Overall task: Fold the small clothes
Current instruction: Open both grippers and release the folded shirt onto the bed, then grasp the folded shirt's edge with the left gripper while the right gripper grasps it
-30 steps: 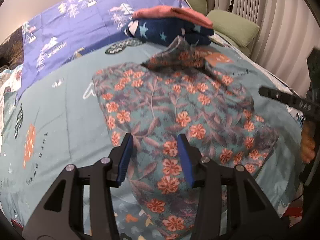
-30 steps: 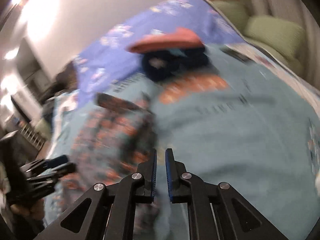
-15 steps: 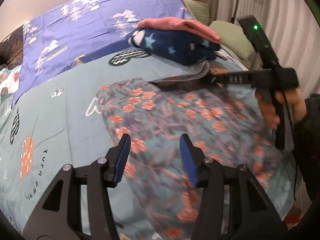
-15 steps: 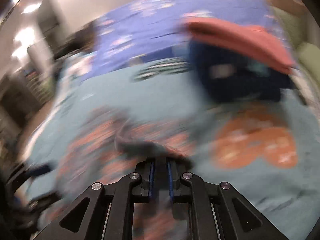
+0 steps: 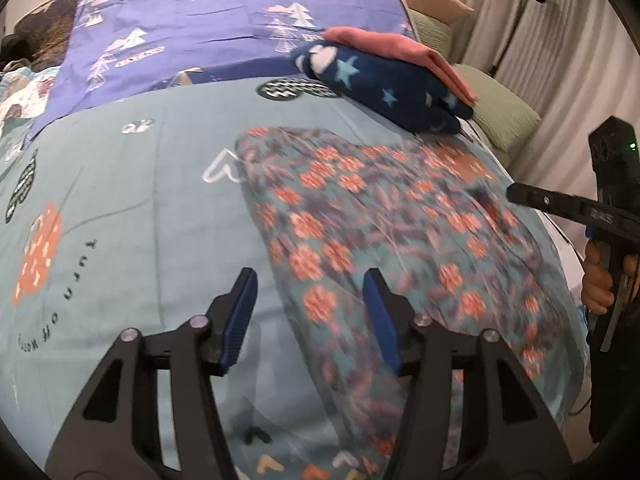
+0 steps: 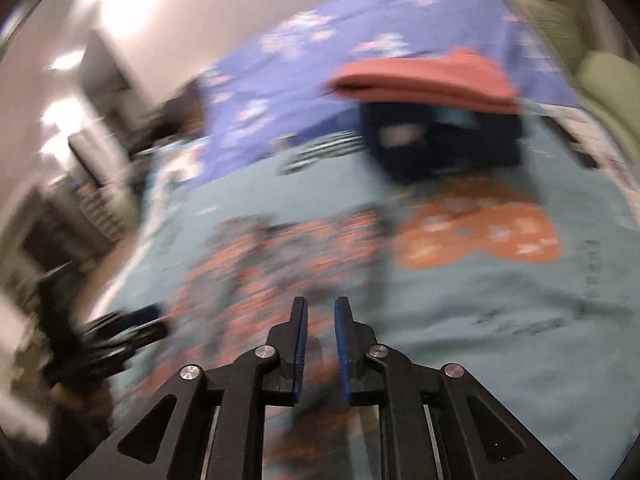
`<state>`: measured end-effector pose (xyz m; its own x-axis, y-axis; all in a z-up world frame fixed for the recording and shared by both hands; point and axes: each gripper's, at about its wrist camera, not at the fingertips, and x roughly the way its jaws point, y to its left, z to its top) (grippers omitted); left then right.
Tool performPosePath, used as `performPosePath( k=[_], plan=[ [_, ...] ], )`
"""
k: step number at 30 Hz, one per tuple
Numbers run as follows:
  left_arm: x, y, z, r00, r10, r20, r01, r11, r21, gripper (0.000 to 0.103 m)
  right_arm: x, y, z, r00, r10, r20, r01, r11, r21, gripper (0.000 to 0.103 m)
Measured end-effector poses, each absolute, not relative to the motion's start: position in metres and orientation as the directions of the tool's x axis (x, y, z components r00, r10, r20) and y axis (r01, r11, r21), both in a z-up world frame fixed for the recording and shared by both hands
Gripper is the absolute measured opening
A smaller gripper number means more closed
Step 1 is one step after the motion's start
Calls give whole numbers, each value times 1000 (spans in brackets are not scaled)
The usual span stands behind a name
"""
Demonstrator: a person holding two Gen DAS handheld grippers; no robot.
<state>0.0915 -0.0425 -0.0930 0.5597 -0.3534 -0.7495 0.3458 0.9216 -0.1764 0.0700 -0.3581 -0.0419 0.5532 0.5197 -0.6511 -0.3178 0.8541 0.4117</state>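
A floral garment (image 5: pixel 392 232) with orange flowers on teal lies spread on the bed, blurred in the right wrist view (image 6: pixel 280 264). My left gripper (image 5: pixel 312 312) hovers over its near left edge. Its jaws are opening, the fabric edge runs below the gap, and nothing is pinched. My right gripper (image 6: pixel 320 336) is opening a narrow gap over the garment's right side and grips nothing. In the left wrist view it reaches in from the right as the right gripper (image 5: pixel 520 196), held by a hand (image 5: pixel 598 284). The left gripper (image 6: pixel 124 328) is a blur at the left.
A folded pink garment lies on a folded navy star-print one (image 5: pixel 384 80) at the far side, also blurred in the right wrist view (image 6: pixel 432 120). Beyond them lies a purple tree-print blanket (image 5: pixel 200 40). Green pillows (image 5: pixel 500 116) and curtains are at the right, beside the bed's right edge.
The right gripper pinched the garment's far flap by the stack, let it go and drew back right. The garment now lies flatter. The left jaws widened and shifted to its left edge.
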Motion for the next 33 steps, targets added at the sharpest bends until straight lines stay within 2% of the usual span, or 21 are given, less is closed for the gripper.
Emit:
performPosePath(
  k=[1, 3, 4, 6, 7, 8, 10, 19, 24, 33],
  plan=[
    [89, -44, -96, 568, -335, -752, 345, 926, -151, 60, 68, -349, -47, 538, 508, -673, -338, 861, 380, 19],
    [86, -45, -102, 583, -311, -751, 341, 932, -121, 63, 73, -342, -66, 555, 309, -773, -252, 947, 198, 19],
    [85, -44, -104, 582, -313, -751, 334, 933, -130, 64, 75, -347, -75, 549, 256, -795, -200, 964, 173, 21],
    [85, -37, -104, 559, -339, -756, 311, 932, -188, 63, 71, -365, -73, 541, 359, -760, -174, 932, 317, 24],
    [84, -34, -102, 552, -355, -755, 307, 928, -211, 63, 69, -373, -68, 547, 397, -737, -173, 915, 364, 29],
    [83, -30, -99, 546, -377, -748, 315, 920, -234, 63, 65, -383, -61, 561, 442, -700, -179, 890, 419, 45],
    [82, -25, -96, 529, -423, -736, 336, 901, -276, 63, 63, -397, -55, 556, 504, -661, -190, 851, 489, 70],
    [96, -23, -117, 350, -639, -685, 357, 767, -533, 65, 70, -396, -92, 395, 623, -675, -184, 774, 607, 70],
    [110, -34, -126, 319, -660, -680, 377, 746, -549, 69, 91, -386, -99, 365, 670, -647, -234, 738, 633, 70],
    [143, -38, -133, 290, -707, -645, 384, 703, -599, 69, 135, -359, -101, 317, 683, -658, -313, 730, 608, 70]
  ],
)
